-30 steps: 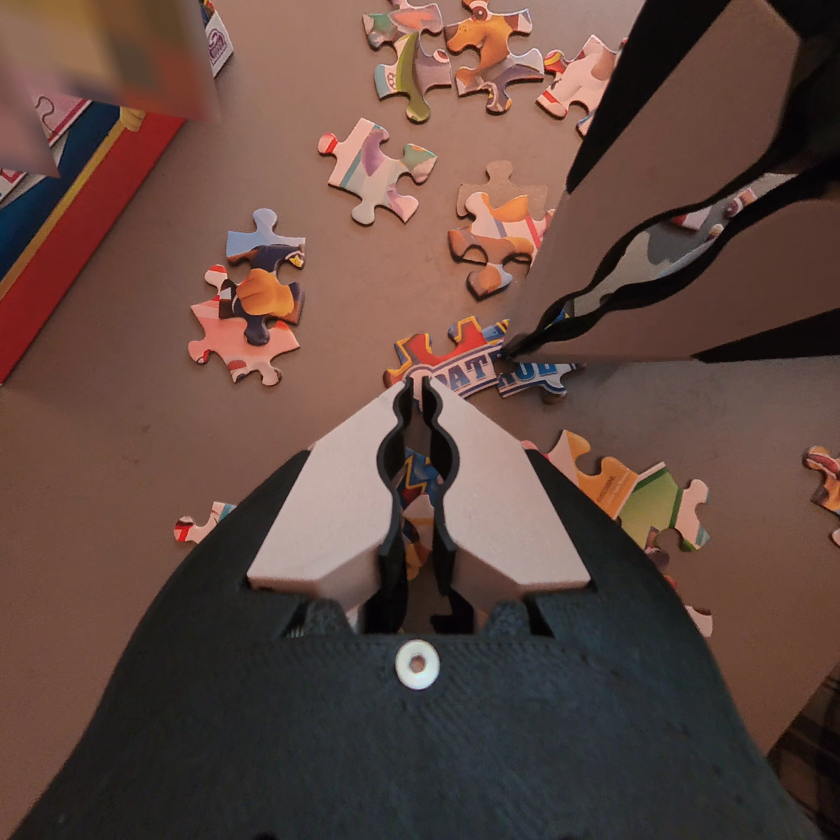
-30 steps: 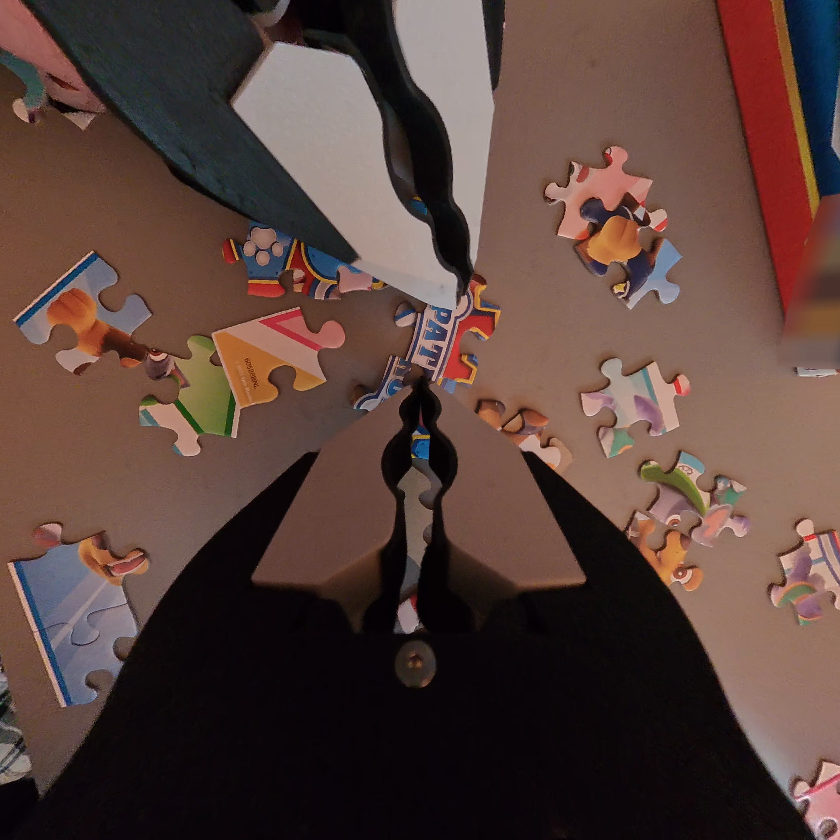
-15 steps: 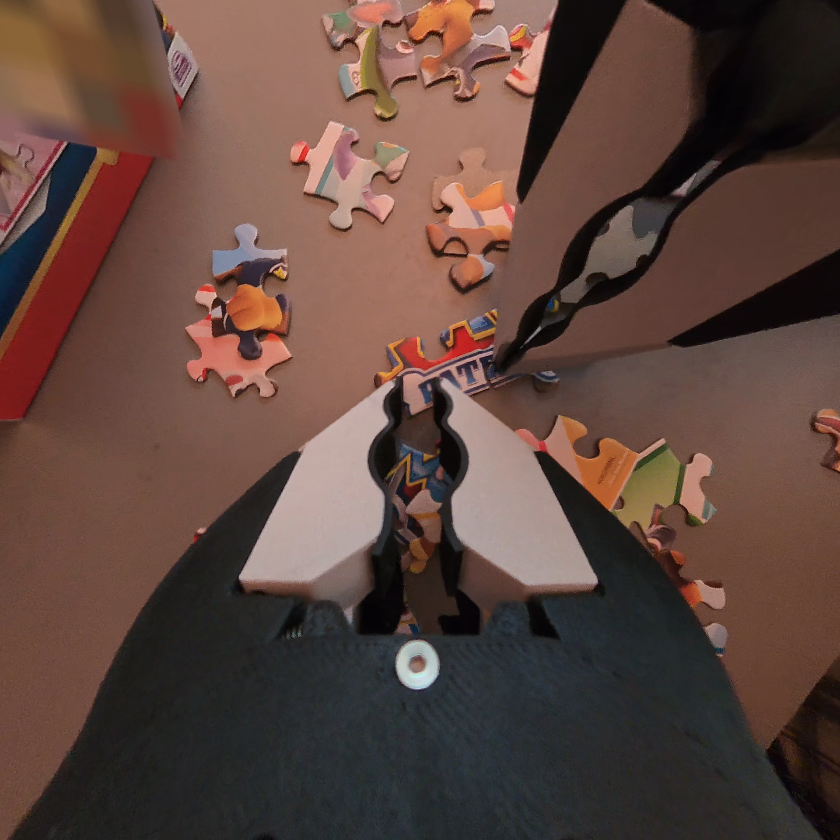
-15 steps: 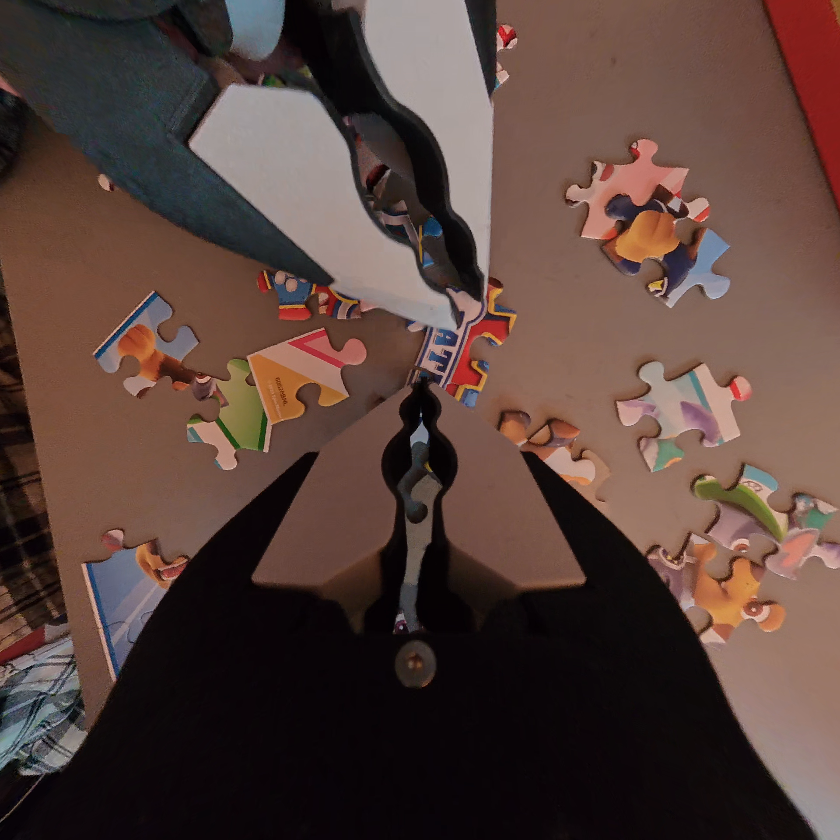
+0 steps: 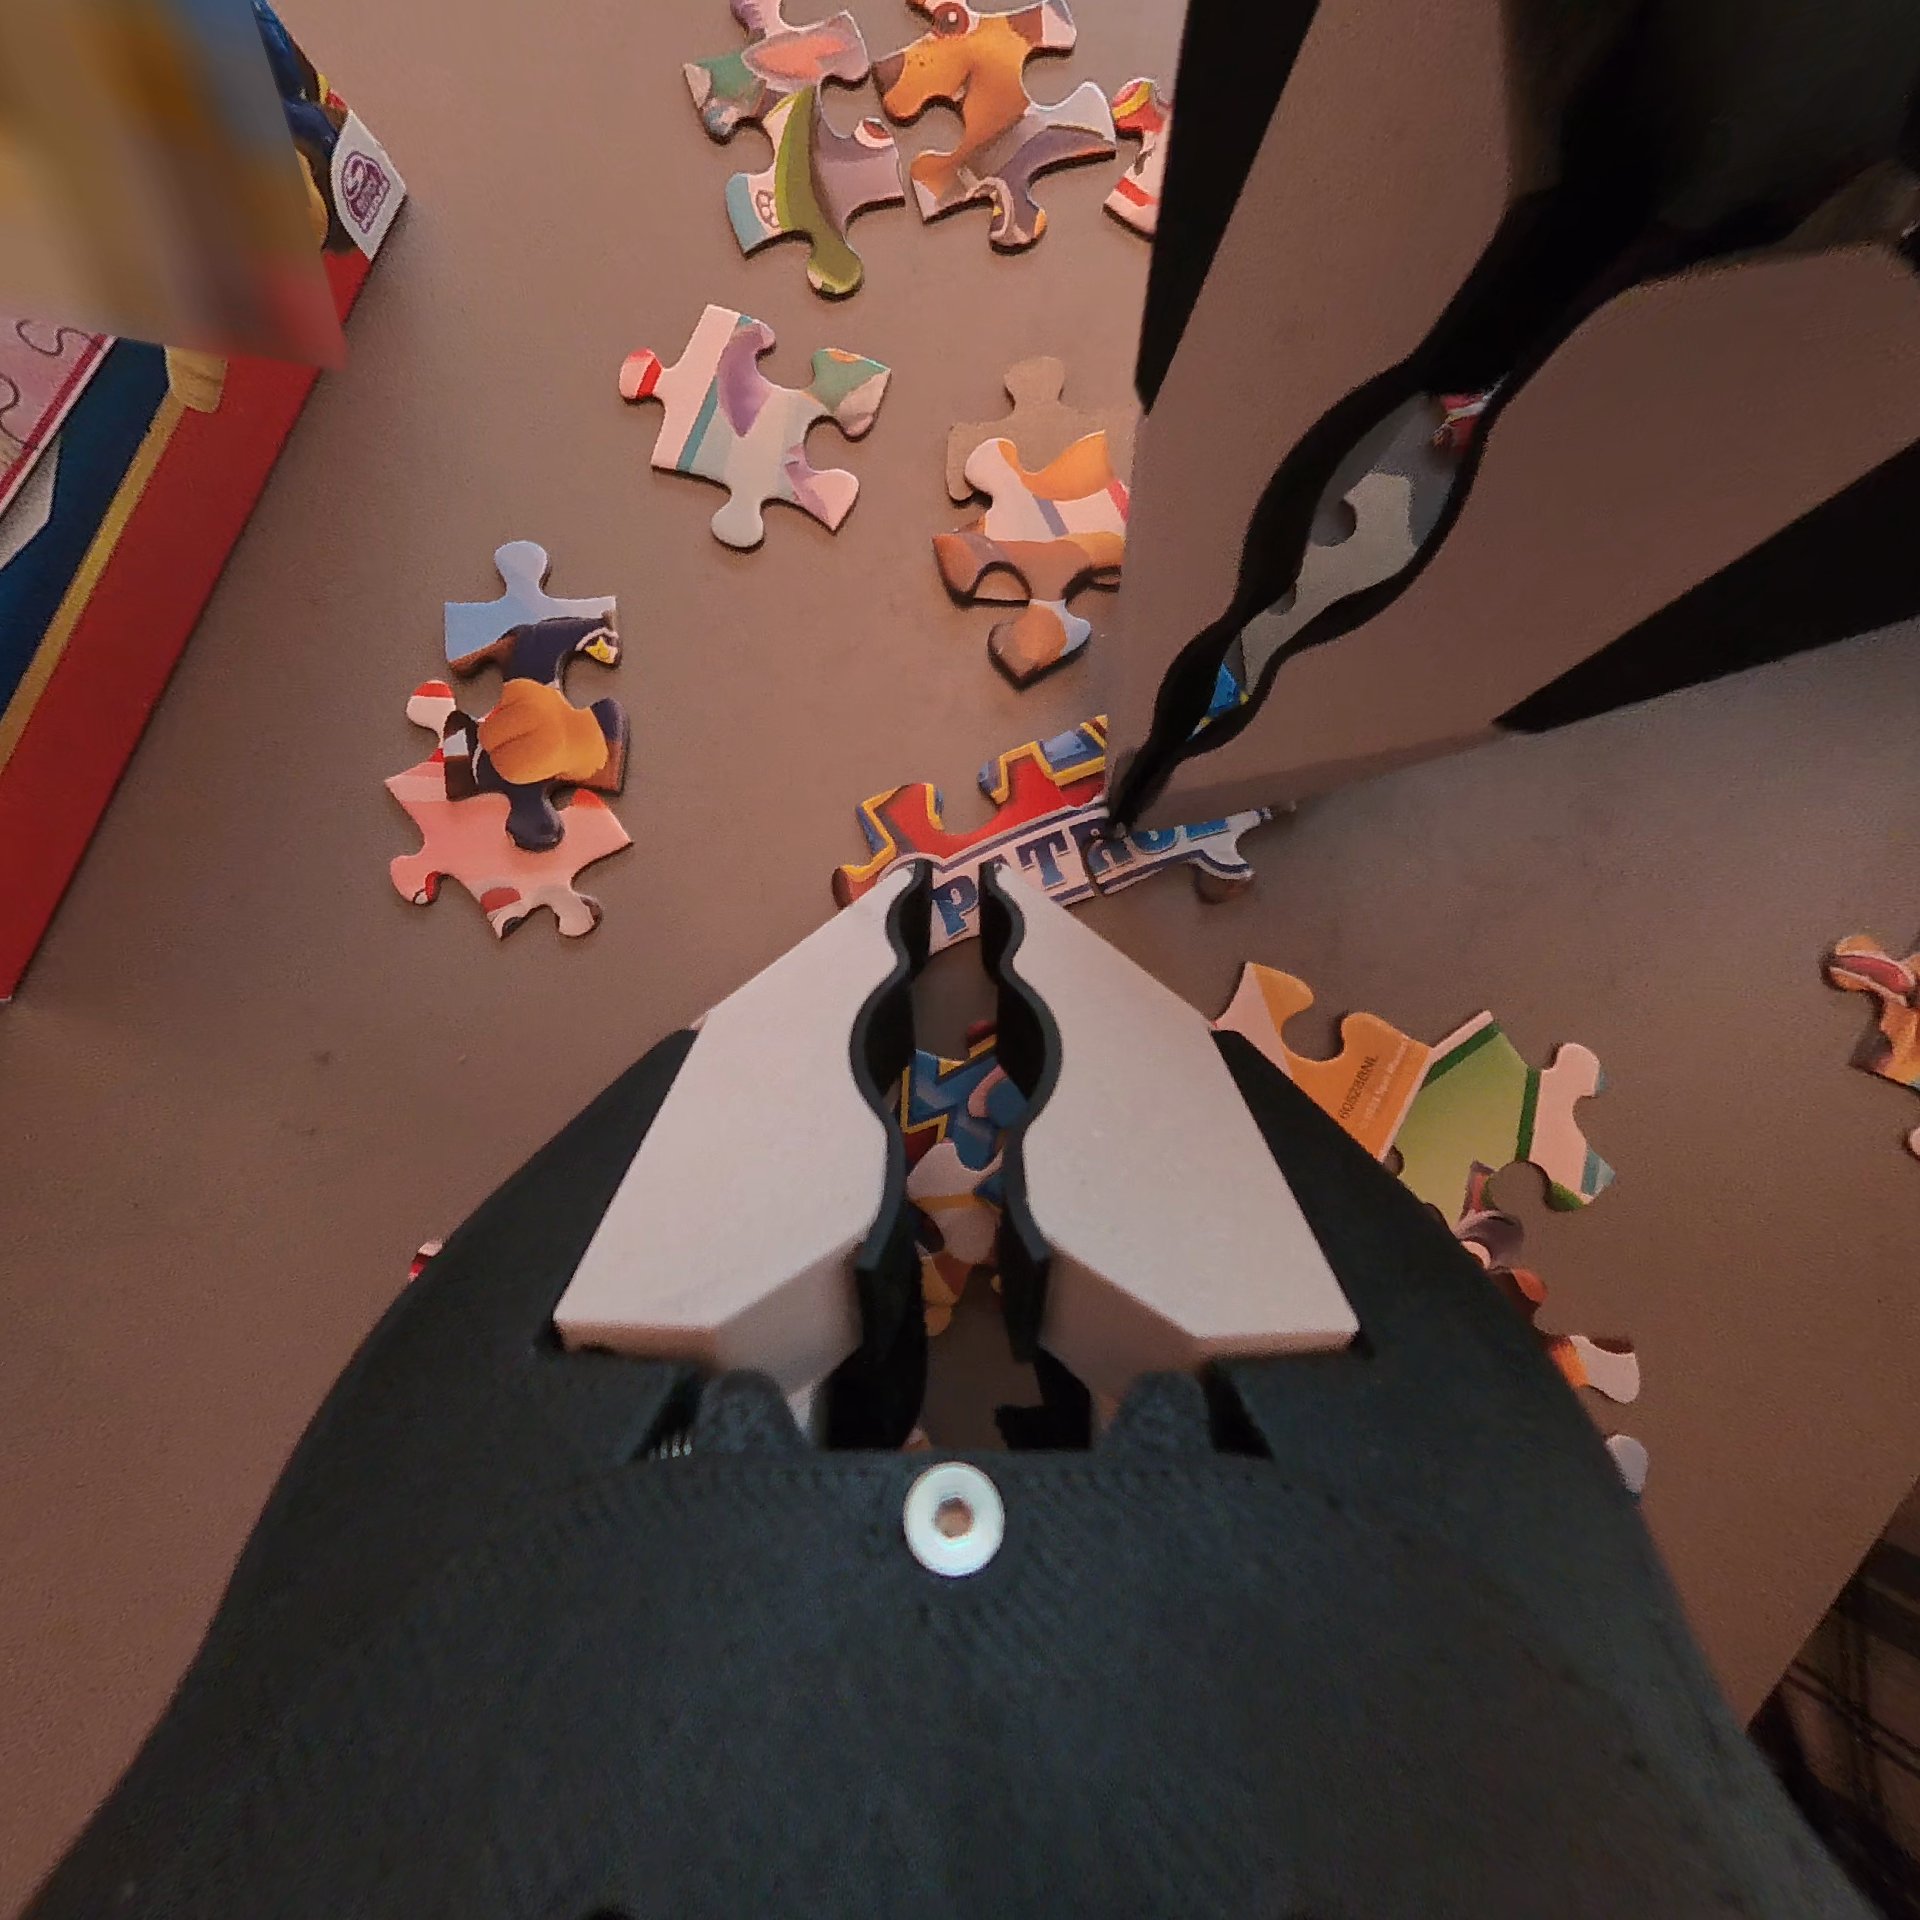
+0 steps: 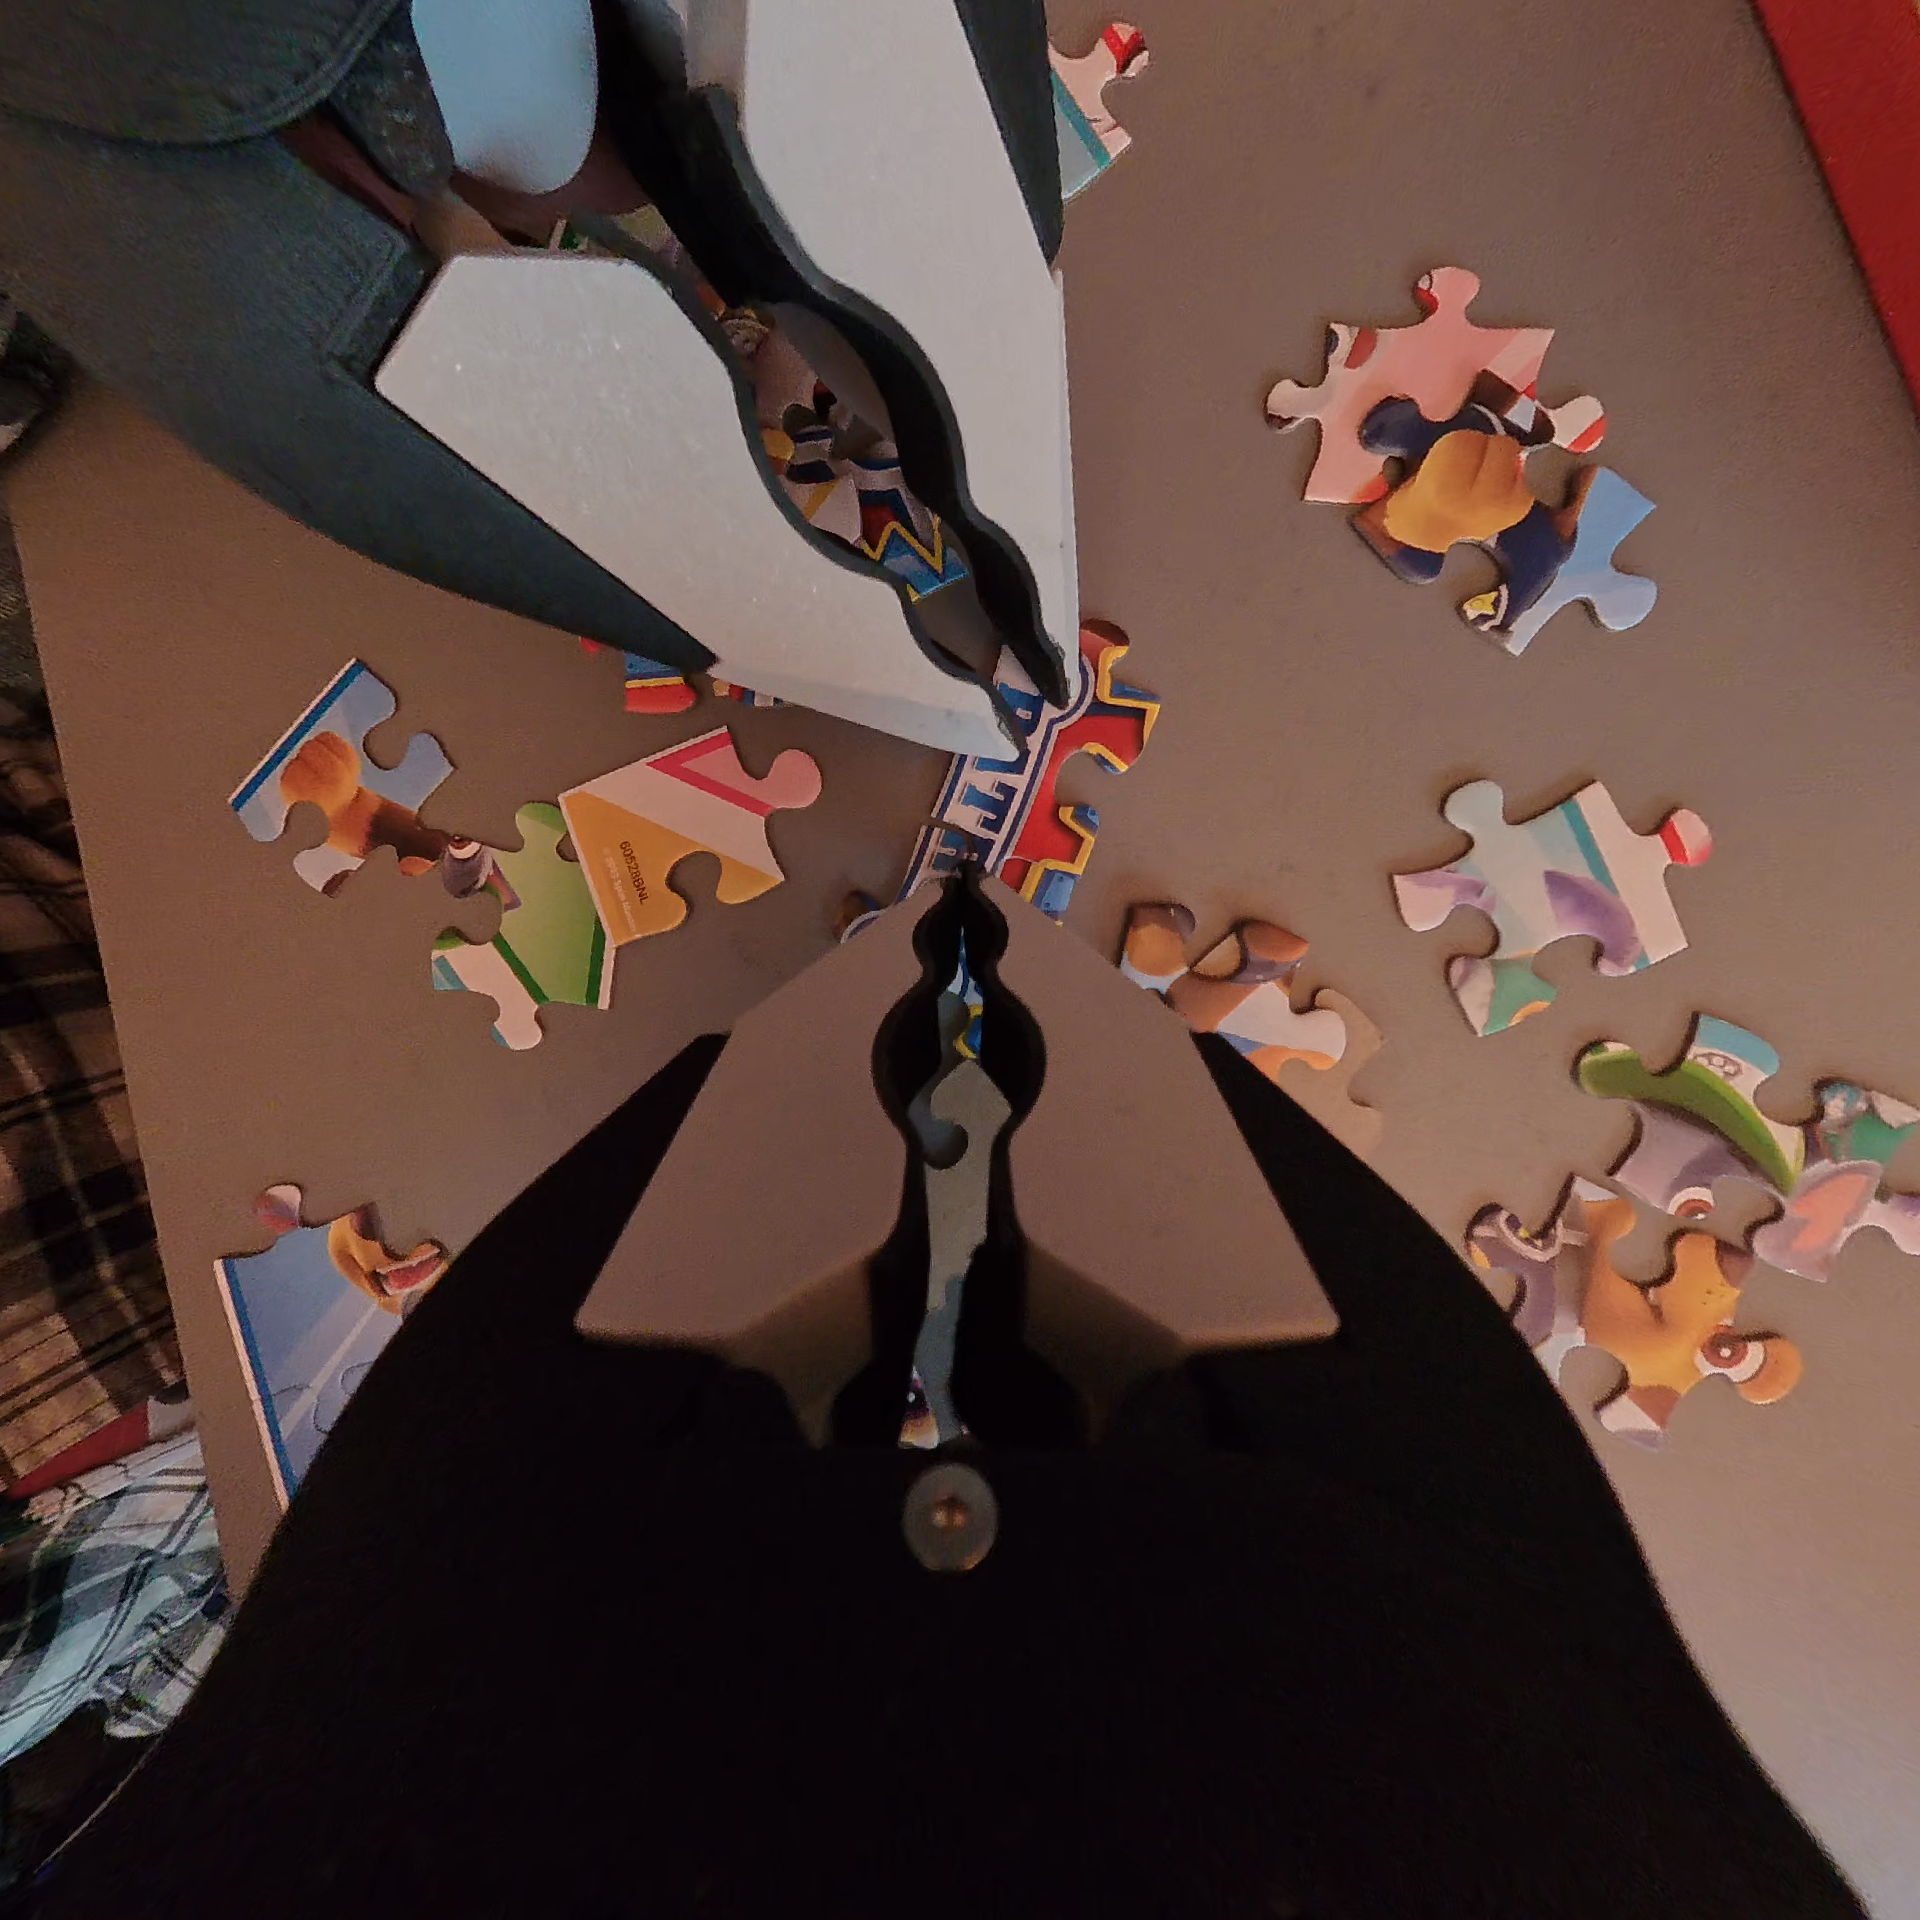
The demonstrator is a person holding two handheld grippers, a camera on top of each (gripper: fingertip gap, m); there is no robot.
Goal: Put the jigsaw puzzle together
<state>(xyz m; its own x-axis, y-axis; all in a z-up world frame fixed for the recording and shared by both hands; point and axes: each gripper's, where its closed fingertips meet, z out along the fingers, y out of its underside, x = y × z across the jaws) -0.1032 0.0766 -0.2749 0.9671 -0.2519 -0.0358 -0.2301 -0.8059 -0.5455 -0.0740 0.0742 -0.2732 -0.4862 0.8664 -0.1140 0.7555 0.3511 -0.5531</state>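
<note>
Two joined red-and-blue lettered logo pieces (image 5: pixel 935 821) lie flat on the grey-brown table (image 5: pixel 260 1143), and also show in the right wrist view (image 6: pixel 1060 790). My left gripper (image 5: pixel 951 883) is open by a narrow gap, its tips at the near edge of the logo pieces; the right wrist view shows it from the far side (image 6: pixel 1029 707). My right gripper (image 6: pixel 961 883) is shut, tips down on the logo pieces near their seam, as the left wrist view shows too (image 5: pixel 1122 816). A grey notched shape (image 6: pixel 951 1143) shows between its fingers; I cannot tell if it is held.
Loose and part-joined pieces lie all around: a pink-and-navy pair (image 5: pixel 509 748), an orange-and-green pair (image 5: pixel 1434 1091), a pale piece (image 5: pixel 758 416), a blue piece (image 6: pixel 301 1340). A red-and-blue box lid (image 5: pixel 125 623) lies at the left. Plaid cloth (image 6: pixel 62 1143) lies beyond the table edge. Only a small space, under 4 cm, lies between the two pairs of fingers. Both grippers' tips are roughly 10 centimetres from the pale piece (image 5: pixel 758 416).
My left gripper's fingers have parted a little and its tips have crept onto the logo pieces' edge. My right gripper has stayed shut with its tips on the logo pieces.
</note>
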